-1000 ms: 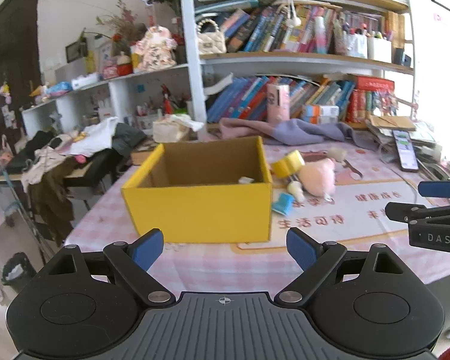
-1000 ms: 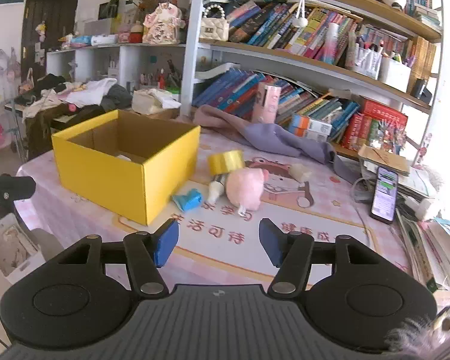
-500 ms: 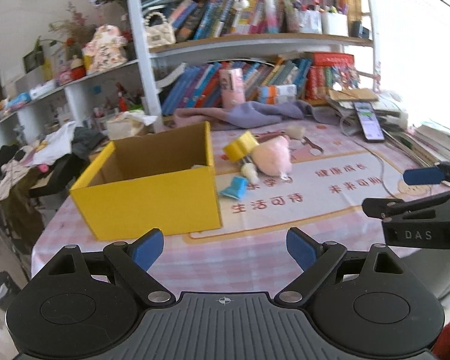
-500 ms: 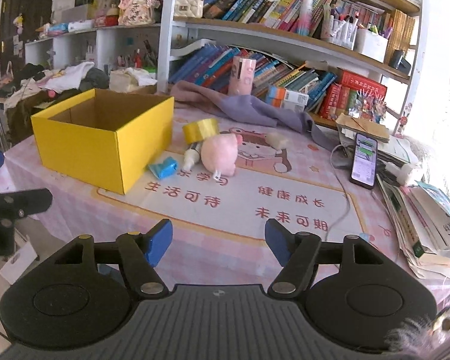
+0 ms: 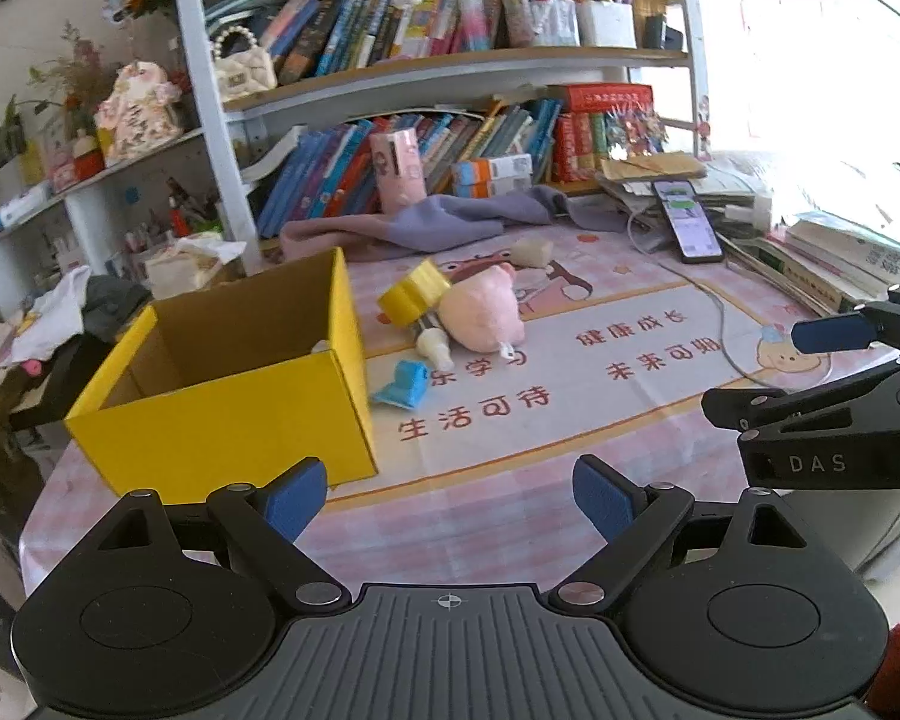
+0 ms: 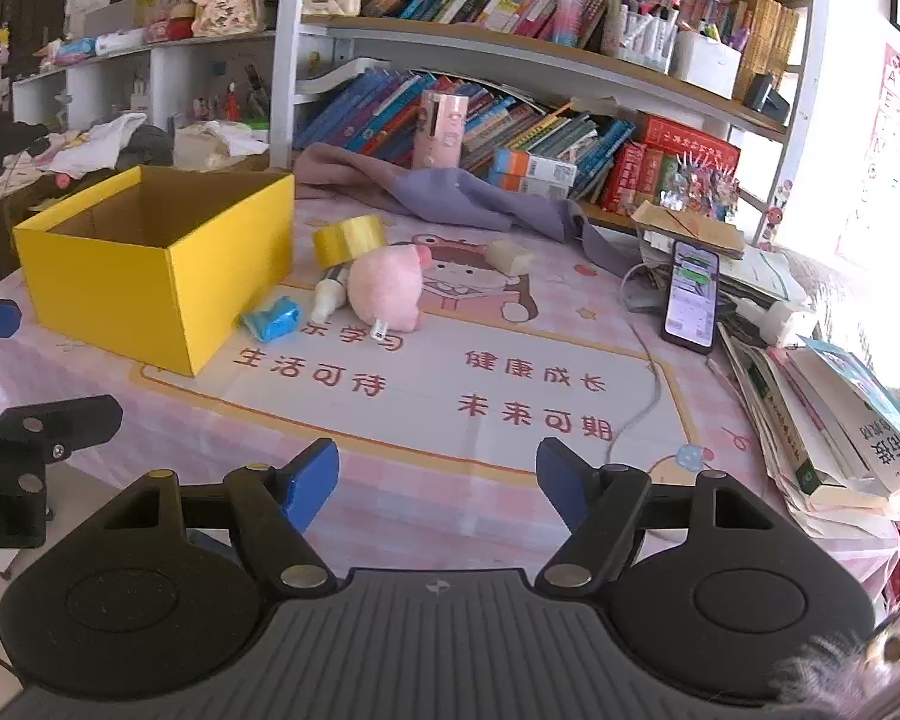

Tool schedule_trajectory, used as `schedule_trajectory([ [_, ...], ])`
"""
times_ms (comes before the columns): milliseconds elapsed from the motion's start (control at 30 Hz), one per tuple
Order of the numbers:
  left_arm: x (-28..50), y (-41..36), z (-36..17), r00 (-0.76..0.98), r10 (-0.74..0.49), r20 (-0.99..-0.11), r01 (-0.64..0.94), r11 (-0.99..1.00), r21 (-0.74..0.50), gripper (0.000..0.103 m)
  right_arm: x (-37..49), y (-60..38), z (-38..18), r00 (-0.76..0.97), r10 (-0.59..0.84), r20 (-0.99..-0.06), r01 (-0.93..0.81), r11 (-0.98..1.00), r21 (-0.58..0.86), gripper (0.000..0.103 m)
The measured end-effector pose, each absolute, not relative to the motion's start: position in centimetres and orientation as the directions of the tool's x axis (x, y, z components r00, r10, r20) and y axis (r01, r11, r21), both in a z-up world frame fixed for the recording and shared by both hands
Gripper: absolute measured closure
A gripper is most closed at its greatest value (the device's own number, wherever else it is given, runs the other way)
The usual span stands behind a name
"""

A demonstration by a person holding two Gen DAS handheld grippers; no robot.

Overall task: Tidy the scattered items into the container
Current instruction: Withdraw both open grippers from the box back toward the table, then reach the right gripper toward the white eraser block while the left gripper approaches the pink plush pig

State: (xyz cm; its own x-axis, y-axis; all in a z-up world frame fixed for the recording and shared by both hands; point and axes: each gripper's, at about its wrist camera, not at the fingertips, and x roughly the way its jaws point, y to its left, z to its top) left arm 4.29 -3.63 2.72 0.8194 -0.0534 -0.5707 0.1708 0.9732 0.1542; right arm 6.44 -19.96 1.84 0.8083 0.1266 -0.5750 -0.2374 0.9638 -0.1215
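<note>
A yellow cardboard box [image 5: 240, 414] [image 6: 168, 276] stands open on the pink mat at the table's left. Beside its right wall lie a yellow tape roll [image 5: 414, 297] [image 6: 349, 240], a pink plush toy [image 5: 483, 315] [image 6: 385, 294], a white bottle [image 5: 435, 351] [image 6: 329, 303], a small blue item [image 5: 403, 391] [image 6: 270, 319] and a cream block [image 5: 531, 252] [image 6: 510, 255]. My left gripper [image 5: 449, 498] is open and empty near the front edge. My right gripper [image 6: 438, 477] is opening, with nothing between its fingers; it shows side-on in the left wrist view [image 5: 810, 372].
A phone [image 5: 687, 225] [image 6: 693, 294] with a cable lies at the right, beside stacked books and papers [image 6: 834, 420]. A purple cloth [image 5: 426, 225] lies behind the items under the bookshelf [image 6: 510, 60]. A pink tube [image 6: 441, 129] stands on the lower shelf.
Both views have shifted right along the table, so the box sits further left now. The right gripper's fingers stand wider apart than before. The left gripper's opening is unchanged.
</note>
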Motion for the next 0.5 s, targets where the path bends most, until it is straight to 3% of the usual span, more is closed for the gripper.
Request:
schedule_trajectory([
  [500, 6.8, -5.4, 1.9, 0.797, -0.083, -0.598, 0.246, 0.949, 0.196, 0.011, 8.8, -20.8, 0.9, 0.789, 0.103, -0.606, -0.212, 0.971, -0.11, 0.026],
])
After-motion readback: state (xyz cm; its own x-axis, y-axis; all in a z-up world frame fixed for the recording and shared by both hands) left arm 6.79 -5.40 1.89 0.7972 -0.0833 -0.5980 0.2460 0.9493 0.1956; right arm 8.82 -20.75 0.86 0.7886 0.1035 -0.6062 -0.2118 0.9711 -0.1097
